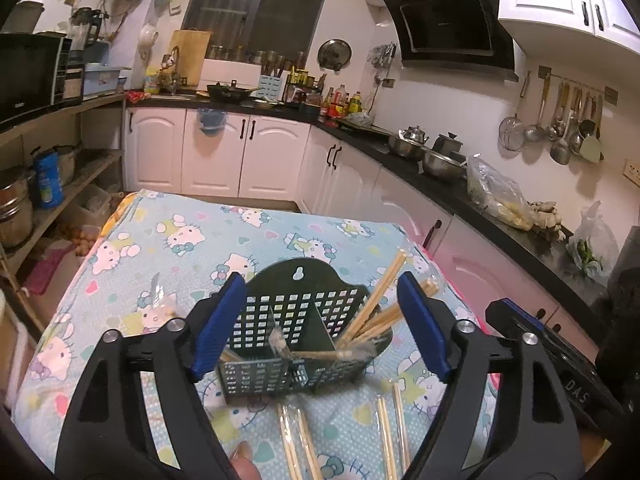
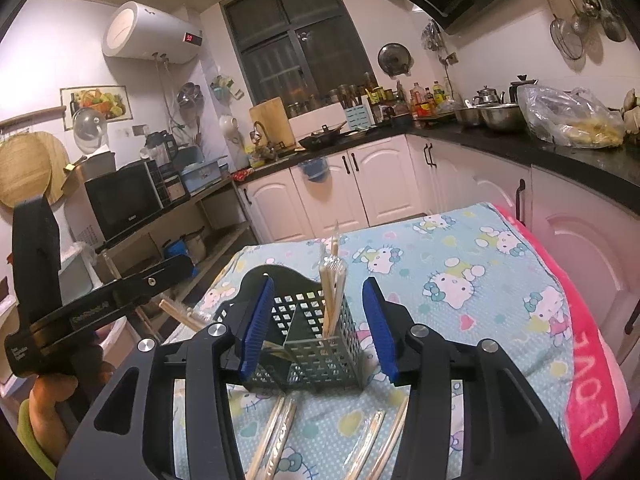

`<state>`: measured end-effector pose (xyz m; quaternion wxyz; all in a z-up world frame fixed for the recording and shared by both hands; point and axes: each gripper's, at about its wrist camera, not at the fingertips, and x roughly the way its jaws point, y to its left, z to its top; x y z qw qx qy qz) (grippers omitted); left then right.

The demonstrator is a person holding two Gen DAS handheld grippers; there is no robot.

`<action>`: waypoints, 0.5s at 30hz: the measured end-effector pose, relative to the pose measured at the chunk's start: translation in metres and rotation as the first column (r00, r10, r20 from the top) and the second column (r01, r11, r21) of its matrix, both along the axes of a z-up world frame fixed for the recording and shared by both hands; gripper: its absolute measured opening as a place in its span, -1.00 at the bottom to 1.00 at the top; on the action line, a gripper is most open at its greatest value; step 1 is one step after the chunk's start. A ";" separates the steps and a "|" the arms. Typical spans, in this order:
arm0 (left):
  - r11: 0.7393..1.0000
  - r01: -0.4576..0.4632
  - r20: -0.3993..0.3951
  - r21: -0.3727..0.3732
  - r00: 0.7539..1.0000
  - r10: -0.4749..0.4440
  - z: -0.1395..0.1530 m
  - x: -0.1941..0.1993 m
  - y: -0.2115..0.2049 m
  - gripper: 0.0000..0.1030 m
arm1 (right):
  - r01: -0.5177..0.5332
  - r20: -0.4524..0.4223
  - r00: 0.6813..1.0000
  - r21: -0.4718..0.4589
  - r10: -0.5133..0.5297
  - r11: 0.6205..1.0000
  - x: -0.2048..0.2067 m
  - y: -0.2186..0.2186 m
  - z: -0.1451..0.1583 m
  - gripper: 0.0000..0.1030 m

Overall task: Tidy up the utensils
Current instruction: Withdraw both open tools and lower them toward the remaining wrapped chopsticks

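Note:
A dark perforated utensil caddy (image 1: 296,332) stands on the Hello Kitty cloth, split into compartments. Several bare chopsticks (image 1: 380,304) lean in its right compartment, and a wrapped pair lies across its front. My left gripper (image 1: 320,280) is open, its blue pads on either side of the caddy without touching it. In the right wrist view the caddy (image 2: 316,344) and its upright chopsticks (image 2: 332,292) also sit between the blue pads of my right gripper (image 2: 319,282), which is open with nothing pressed. Wrapped chopstick pairs (image 1: 296,440) lie on the cloth under both grippers (image 2: 280,432).
The cloth-covered table (image 1: 180,240) ends in a pink towel (image 2: 592,380) on its right edge. A black counter (image 1: 500,216) with steel bowls and plastic bags runs along the right. Shelves with a microwave (image 2: 124,200) stand to the left. A hand (image 2: 52,400) grips the other tool's handle.

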<state>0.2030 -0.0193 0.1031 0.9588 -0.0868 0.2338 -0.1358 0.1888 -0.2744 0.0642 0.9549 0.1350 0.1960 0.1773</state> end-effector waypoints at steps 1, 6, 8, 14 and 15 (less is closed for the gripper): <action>1.000 -0.002 0.001 -0.002 1.000 0.002 0.000 -0.002 0.001 0.41 | -0.001 -0.001 1.000 -0.003 0.001 1.000 -0.002 0.000 0.000 -0.11; 1.000 -0.010 0.001 -0.011 1.000 0.010 -0.002 -0.013 0.008 0.52 | -0.002 -0.009 1.000 -0.020 0.002 1.000 -0.010 0.003 0.001 -0.05; 1.000 -0.013 -0.002 -0.016 1.000 0.013 -0.003 -0.018 0.009 0.57 | -0.003 -0.012 1.000 -0.026 0.002 1.000 -0.014 0.004 0.000 -0.02; 0.999 -0.024 -0.012 -0.028 1.000 0.023 -0.010 -0.031 0.018 0.72 | -0.001 -0.022 1.000 -0.039 0.000 0.999 -0.024 0.003 -0.003 0.04; 0.999 -0.026 -0.014 -0.030 1.000 0.026 -0.011 -0.033 0.020 0.73 | -0.002 -0.025 1.000 -0.042 0.001 0.999 -0.026 0.004 -0.004 0.04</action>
